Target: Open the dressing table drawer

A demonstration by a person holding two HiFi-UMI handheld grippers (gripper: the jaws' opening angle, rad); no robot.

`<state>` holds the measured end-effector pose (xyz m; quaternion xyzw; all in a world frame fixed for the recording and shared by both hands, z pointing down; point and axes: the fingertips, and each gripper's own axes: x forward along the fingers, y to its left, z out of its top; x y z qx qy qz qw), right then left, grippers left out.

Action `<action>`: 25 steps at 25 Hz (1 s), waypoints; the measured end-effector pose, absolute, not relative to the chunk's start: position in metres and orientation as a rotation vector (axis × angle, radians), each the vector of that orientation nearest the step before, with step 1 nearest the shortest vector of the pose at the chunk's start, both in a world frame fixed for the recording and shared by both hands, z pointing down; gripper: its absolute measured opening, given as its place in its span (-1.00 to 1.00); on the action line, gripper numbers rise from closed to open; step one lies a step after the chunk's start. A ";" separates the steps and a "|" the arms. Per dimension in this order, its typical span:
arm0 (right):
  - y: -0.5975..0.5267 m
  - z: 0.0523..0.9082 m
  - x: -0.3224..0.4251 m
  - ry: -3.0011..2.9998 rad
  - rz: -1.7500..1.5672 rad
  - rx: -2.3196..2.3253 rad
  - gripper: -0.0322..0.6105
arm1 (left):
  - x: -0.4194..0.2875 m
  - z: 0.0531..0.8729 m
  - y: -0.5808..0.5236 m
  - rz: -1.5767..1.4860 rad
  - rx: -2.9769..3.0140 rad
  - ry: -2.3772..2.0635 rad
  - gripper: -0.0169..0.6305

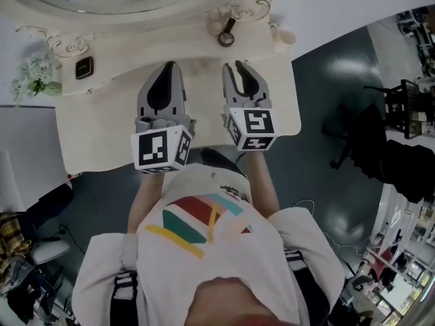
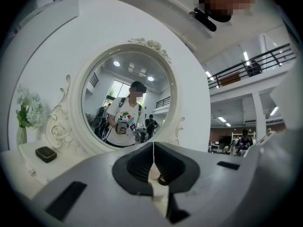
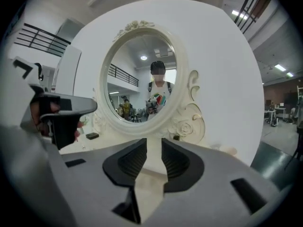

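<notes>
Just beyond the person's shirt [image 1: 204, 236], both grippers hang mid-frame over the desk [image 1: 88, 128]. On the left gripper [image 1: 169, 65] the fingers are pressed together, empty; on the right gripper [image 1: 234, 66] they stand slightly apart around nothing, probably readied for a handle. Unseen, the drawer presumably sits under the desk's near edge.

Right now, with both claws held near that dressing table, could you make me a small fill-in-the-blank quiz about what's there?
1. The left claw is ___.
2. The right claw is ___, with nothing in it.
3. A person is reflected in the ___.
4. Beside the flowers lies a small ___ box.
Missing words: shut, open, mirror, black.
</notes>
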<state>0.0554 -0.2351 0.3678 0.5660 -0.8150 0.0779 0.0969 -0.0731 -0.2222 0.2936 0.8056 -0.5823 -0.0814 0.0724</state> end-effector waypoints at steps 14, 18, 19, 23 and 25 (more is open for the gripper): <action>-0.272 0.473 0.131 -2.146 0.360 1.658 -0.59 | -0.030 0.322 -0.233 -0.115 2.445 -1.717 -0.92; -0.280 0.499 0.143 -2.083 0.389 1.657 -0.59 | -0.025 0.331 -0.237 -0.081 2.443 -1.721 -0.92; -0.282 0.505 0.145 -2.074 0.400 1.653 -0.59 | -0.024 0.333 -0.238 -0.072 2.442 -1.723 -0.92; -0.287 0.526 0.150 -2.056 0.457 1.621 -0.58 | -0.022 0.341 -0.240 -0.033 2.437 -1.727 -0.92; -0.291 0.533 0.151 -2.053 0.476 1.610 -0.57 | -0.022 0.344 -0.241 -0.013 2.426 -1.733 -0.92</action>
